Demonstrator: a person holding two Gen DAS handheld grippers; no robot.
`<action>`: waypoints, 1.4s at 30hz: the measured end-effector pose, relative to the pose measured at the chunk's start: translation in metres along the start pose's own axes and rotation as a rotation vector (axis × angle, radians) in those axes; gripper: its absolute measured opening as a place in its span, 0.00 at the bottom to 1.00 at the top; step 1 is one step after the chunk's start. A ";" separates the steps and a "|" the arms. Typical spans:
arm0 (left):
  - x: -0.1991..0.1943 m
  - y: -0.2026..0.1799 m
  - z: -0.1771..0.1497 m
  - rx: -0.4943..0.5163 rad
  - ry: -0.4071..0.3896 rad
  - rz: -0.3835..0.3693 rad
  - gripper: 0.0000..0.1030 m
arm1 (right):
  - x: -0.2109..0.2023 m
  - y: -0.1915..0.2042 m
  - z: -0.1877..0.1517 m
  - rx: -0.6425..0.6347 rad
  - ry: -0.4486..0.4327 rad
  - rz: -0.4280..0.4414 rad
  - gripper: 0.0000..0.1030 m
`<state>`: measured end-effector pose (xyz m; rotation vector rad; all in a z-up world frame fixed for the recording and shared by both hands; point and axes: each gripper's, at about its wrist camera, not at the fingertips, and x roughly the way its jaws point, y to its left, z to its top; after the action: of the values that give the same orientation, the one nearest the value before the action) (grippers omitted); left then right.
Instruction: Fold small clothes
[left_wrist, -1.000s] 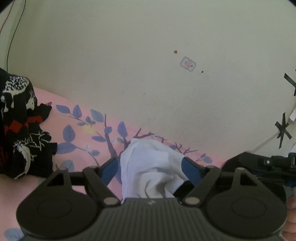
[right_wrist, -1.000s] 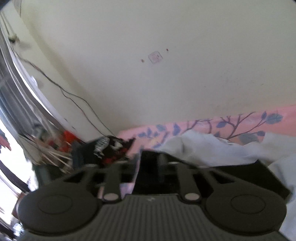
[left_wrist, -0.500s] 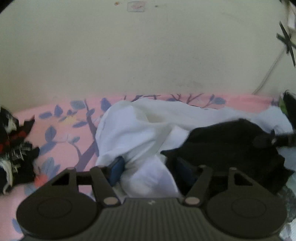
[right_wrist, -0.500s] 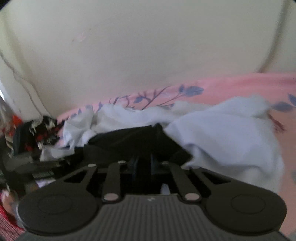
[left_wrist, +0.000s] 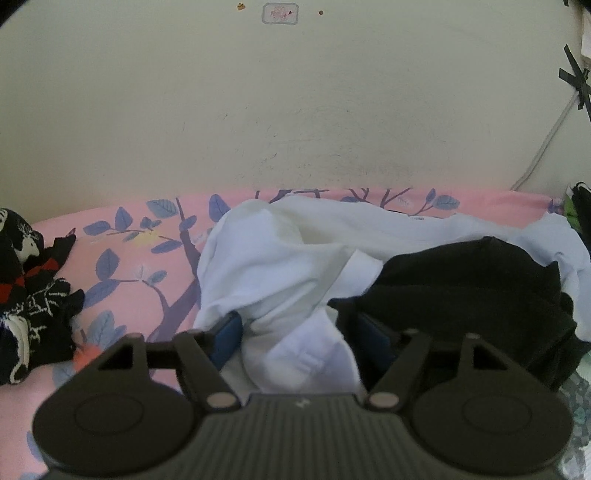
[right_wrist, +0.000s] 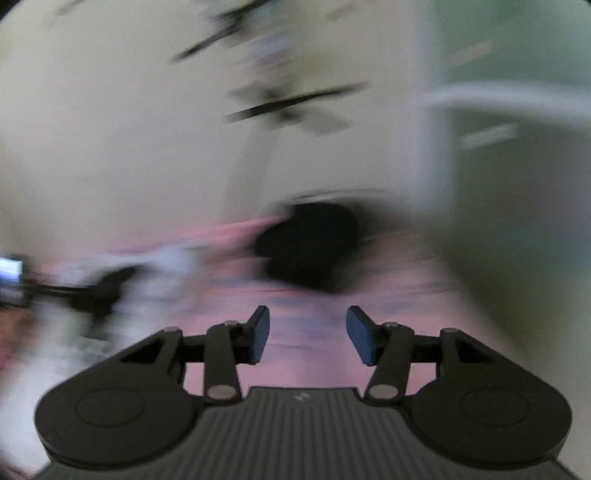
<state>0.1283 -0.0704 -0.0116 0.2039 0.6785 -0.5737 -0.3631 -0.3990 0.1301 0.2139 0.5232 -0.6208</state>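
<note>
Your left gripper (left_wrist: 301, 338) sits low over the pink sheet (left_wrist: 129, 258) with a bunch of the white cloth (left_wrist: 280, 266) between its blue pads (left_wrist: 227, 338). Its jaws have just been opening a little, and whether the pads press the cloth you cannot tell from here. The white cloth lies rumpled across the middle of the bed, its far edge close to the wall (left_wrist: 295, 110). A black cloth (left_wrist: 472, 284) lies on its right part, just beside your right-hand pad. A patterned black garment (left_wrist: 29, 291) is heaped at the left edge, well apart, with bare sheet between.

Your right gripper (right_wrist: 306, 334) is blurred by motion. Its jaws have just been opening and stand apart with nothing between them, over bare pink sheet. A dark blob (right_wrist: 310, 247) lies ahead, too smeared to name
</note>
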 end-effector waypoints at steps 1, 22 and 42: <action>0.000 0.000 0.000 0.002 0.003 -0.005 0.72 | -0.029 -0.019 -0.002 -0.069 -0.024 -0.158 0.49; -0.275 0.088 -0.182 -0.191 0.061 -0.002 0.82 | -0.014 0.143 -0.137 -0.171 0.286 0.804 0.59; -0.297 0.021 -0.222 -0.086 0.219 -0.071 0.37 | -0.009 0.138 -0.138 -0.098 0.192 0.730 0.03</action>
<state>-0.1665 0.1553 0.0093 0.1644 0.9241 -0.5942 -0.3419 -0.2373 0.0230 0.3500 0.6104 0.1374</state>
